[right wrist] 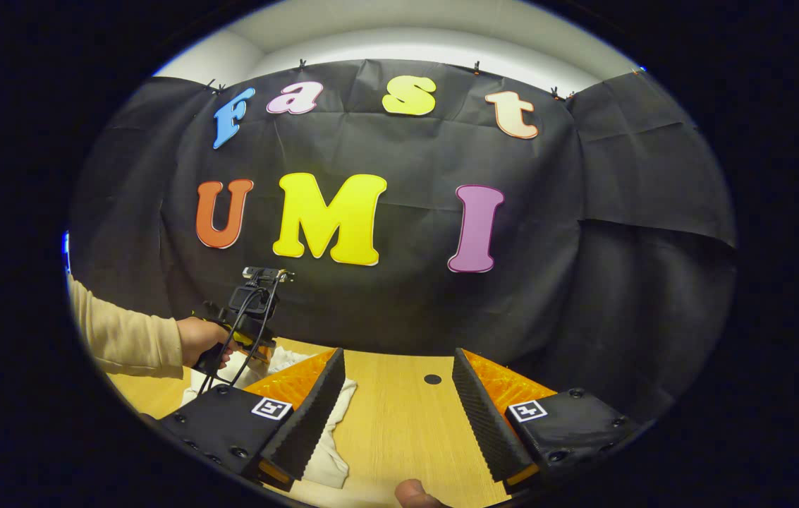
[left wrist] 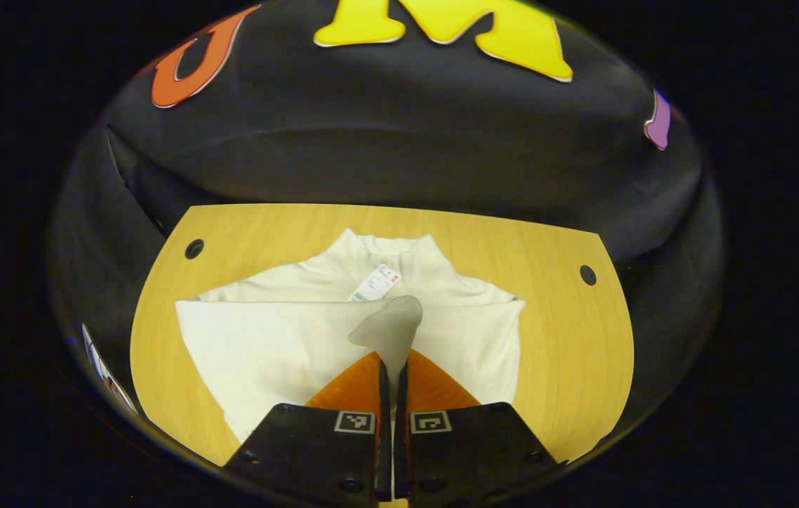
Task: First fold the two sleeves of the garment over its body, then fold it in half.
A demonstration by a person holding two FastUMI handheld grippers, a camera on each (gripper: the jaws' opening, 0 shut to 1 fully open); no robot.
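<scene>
left tool (left wrist: 392,367) pinching white fabric fold | garment (left wrist: 286,346) flat on wooden table (left wrist: 568,353)

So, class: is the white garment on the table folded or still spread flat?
Folded: the white garment has a straight doubled edge across its body; the left gripper pinches a raised flap of fabric.

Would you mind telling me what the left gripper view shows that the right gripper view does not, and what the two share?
Left gripper view alone: the garment's collar with its label, and the left tool shut on a lifted bit of white fabric.

Right gripper view alone: the right tool open over bare wood, and a hand in a pale sleeve holding the other tool.

Both: the wooden table and the white garment.
</scene>
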